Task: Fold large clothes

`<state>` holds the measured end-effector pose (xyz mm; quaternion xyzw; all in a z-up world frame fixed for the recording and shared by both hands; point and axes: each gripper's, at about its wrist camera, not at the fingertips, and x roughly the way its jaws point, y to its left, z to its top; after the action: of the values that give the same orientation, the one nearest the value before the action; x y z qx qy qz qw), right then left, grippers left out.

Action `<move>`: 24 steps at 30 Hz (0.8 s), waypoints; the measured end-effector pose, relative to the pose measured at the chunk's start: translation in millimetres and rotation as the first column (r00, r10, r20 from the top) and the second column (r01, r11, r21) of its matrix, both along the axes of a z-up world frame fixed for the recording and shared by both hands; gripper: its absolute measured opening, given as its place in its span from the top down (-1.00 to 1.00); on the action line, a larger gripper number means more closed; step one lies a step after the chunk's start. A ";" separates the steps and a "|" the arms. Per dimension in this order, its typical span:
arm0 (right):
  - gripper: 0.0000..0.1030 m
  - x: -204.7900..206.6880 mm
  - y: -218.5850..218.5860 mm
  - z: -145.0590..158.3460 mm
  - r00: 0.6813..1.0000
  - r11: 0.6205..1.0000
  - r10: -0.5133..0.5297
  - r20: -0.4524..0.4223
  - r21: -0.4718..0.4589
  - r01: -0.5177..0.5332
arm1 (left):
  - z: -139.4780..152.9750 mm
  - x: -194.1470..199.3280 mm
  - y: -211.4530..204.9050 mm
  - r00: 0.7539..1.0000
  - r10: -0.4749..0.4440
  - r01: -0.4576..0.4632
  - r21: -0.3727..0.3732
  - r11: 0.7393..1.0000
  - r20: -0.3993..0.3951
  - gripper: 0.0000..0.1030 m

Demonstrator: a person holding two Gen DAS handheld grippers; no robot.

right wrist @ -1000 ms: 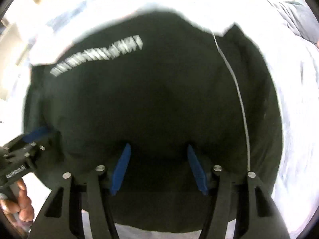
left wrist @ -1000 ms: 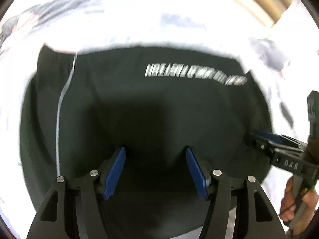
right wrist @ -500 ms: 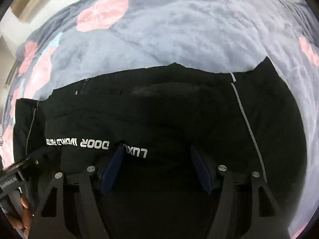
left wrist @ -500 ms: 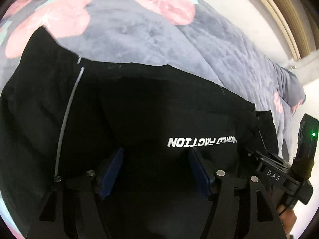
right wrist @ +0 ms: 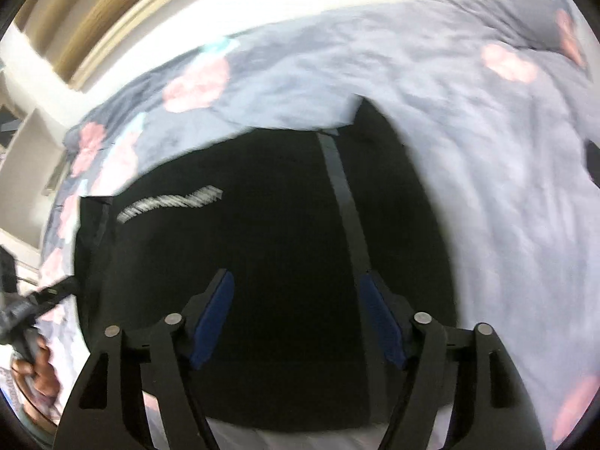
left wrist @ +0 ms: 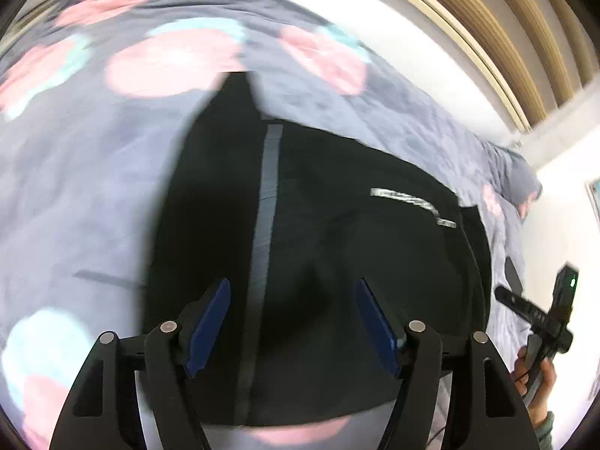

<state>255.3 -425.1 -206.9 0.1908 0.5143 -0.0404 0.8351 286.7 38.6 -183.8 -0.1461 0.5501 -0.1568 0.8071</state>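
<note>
There are no containers in my views; the bed (left wrist: 93,187), covered by a grey-blue blanket with pink and pale teal blotches, carries everything. My black garment (left wrist: 356,262) lies folded on that blanket, filling the middle of both wrist views, and it is blurred in each. In the left wrist view it spreads from about 11 o'clock down to 6 o'clock, with a grey stripe (left wrist: 268,202) running along it from 12 o'clock toward 6, and a line of white lettering (left wrist: 412,206) out at 2 o'clock, too smeared to read. In the right wrist view the same garment (right wrist: 262,243) shows the stripe (right wrist: 343,202) right of centre and the lettering (right wrist: 168,202) at 10 o'clock; a flap of cloth sticks up at 12 to 1 o'clock against the blanket (right wrist: 487,150). My left claw (left wrist: 292,322) stands wide, its blue pads (left wrist: 210,318) apart over the dark cloth and gripping nothing. My right claw (right wrist: 296,322) is likewise wide, its pads (right wrist: 213,318) spread above the garment, holding nothing. Whether either touches the cloth I cannot tell. In the left view my right claw (left wrist: 506,296) appears at 4 o'clock, beside the garment's edge; in the right view my left claw (right wrist: 63,287) appears at 8 o'clock by the garment's other edge. A pale wall and wooden slats (left wrist: 506,37) stand beyond the bed.
</note>
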 end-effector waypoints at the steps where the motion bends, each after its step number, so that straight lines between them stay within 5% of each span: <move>1: -0.49 -10.7 -9.5 -2.2 1.000 1.000 -0.016 -0.018 -0.006 0.016 | -0.9 -4.3 7.5 1.000 0.019 -0.019 -0.008 1.000 -0.007 -0.42; 8: -0.53 -55.8 -63.9 -23.9 0.983 0.987 -0.152 -0.100 0.037 0.156 | -27.2 -10.9 68.0 0.980 0.171 -0.176 -0.049 0.983 -0.100 -0.43; 13: -0.58 -60.1 -71.8 -34.3 0.983 0.986 -0.151 -0.103 0.052 0.157 | -59.3 -7.5 75.8 0.971 0.162 -0.192 -0.172 0.966 -0.177 -0.43; 17: -0.58 -44.4 -69.4 -44.0 0.984 0.990 -0.139 -0.107 0.009 0.141 | -83.7 -4.3 74.9 0.954 0.208 -0.249 -0.186 0.950 -0.215 -0.43; 24: -0.72 -24.7 -79.6 -59.0 0.992 0.990 -0.096 -0.080 0.099 0.104 | -103.0 6.5 72.6 0.955 0.157 -0.231 -0.295 0.927 -0.253 -0.47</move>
<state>230.6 -504.8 -265.9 0.2574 0.5366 -0.0628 0.8011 293.2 111.3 -286.8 -0.3464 0.5876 -0.1458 0.7166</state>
